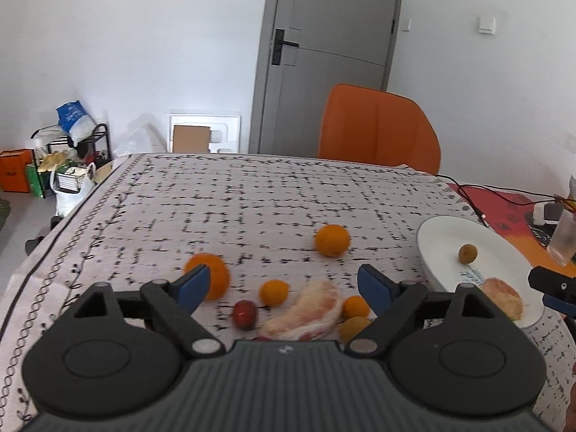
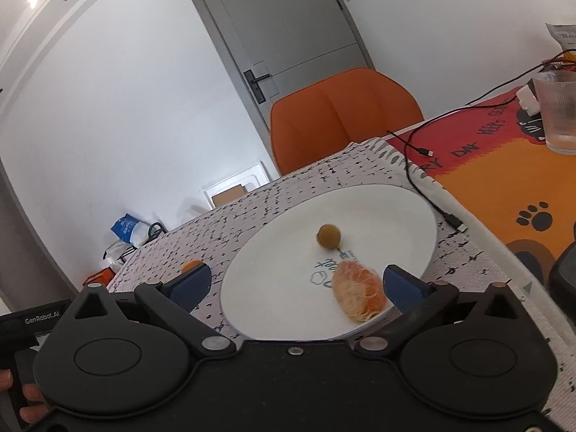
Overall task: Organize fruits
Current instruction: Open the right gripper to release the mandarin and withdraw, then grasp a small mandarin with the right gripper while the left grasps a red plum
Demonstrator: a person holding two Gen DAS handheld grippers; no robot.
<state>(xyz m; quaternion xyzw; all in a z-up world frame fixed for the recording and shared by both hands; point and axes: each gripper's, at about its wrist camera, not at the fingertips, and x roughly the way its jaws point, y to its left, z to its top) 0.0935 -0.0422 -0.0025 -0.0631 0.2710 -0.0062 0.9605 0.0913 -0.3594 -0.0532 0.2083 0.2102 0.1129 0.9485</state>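
Cable [image 2: 414, 165] and glass [image 2: 559, 115] crowd plate [image 2: 273, 252]; far tablecloth [image 1: 252, 194] seemingly open.

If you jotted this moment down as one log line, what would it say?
left gripper: open, over loose fruit | right gripper: open, empty, over plate | on plate: peeled citrus, small brown fruit

On my white oval plate [image 2: 273, 288] lie a peeled orange half [image 2: 358, 293] near its front rim and a small round olive-brown fruit [image 2: 328, 236] mid-plate. Loose oranges [image 1: 332, 240], a pale peeled pomelo wedge [image 1: 306, 311] and a red date [image 1: 244, 315] sit on the cloth.
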